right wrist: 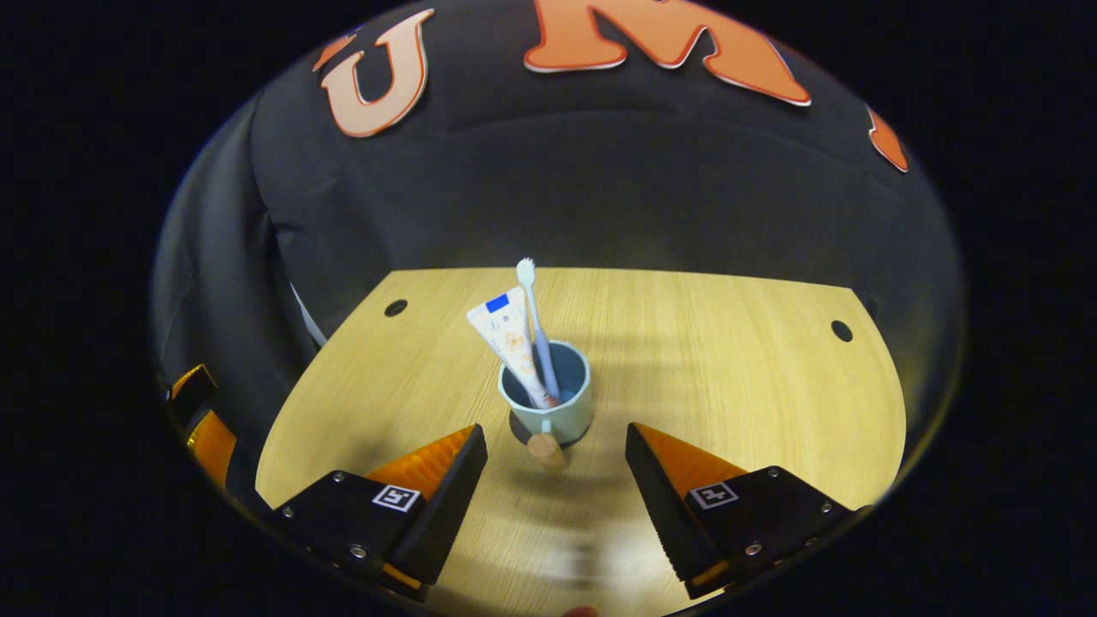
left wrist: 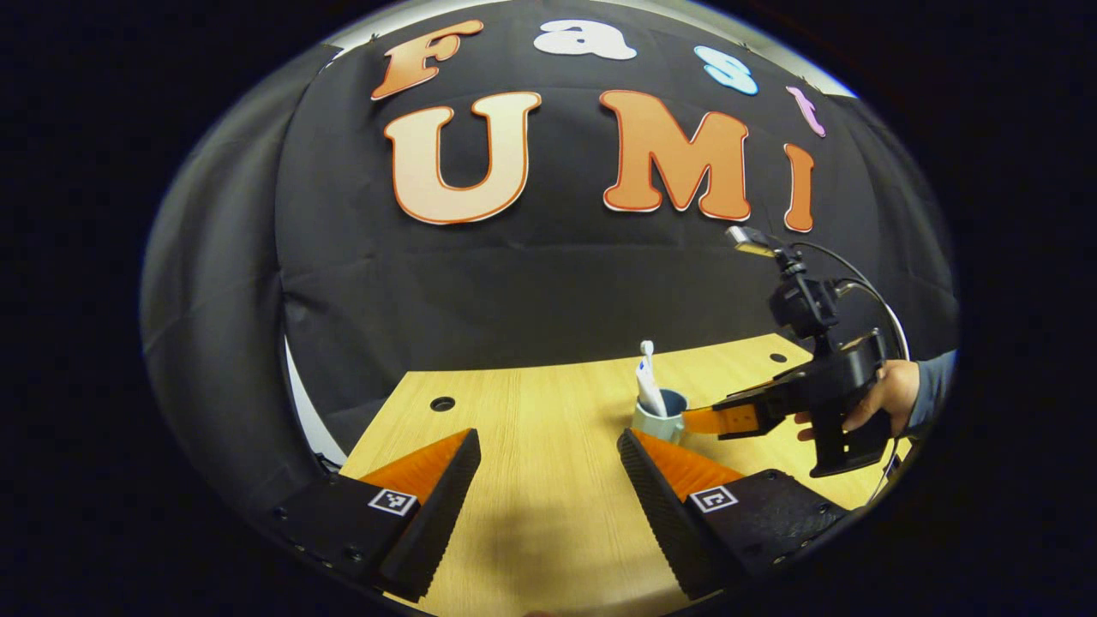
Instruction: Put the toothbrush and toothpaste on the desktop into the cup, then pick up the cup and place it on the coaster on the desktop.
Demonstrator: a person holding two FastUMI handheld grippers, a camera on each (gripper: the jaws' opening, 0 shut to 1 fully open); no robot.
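Hovering low over the desktop (right wrist: 728, 360), the right gripper (right wrist: 555, 476) with fingers spread wide, gripping nothing, just short of the cup (right wrist: 548, 398). Standing beyond, on the wood: that pale blue cup, holding toothpaste (right wrist: 507, 338) and toothbrush (right wrist: 533, 317), both leaning upright. Resting released too, the left gripper (left wrist: 548, 480), with a hand (left wrist: 887, 394) farther off.

- The toothpaste (right wrist: 507, 338) tube carries print and a blue patch; nothing on it can be read.
- The hand-held gripper fingers (right wrist: 390, 497) bear square black-and-white code markers, without letters or numbers.
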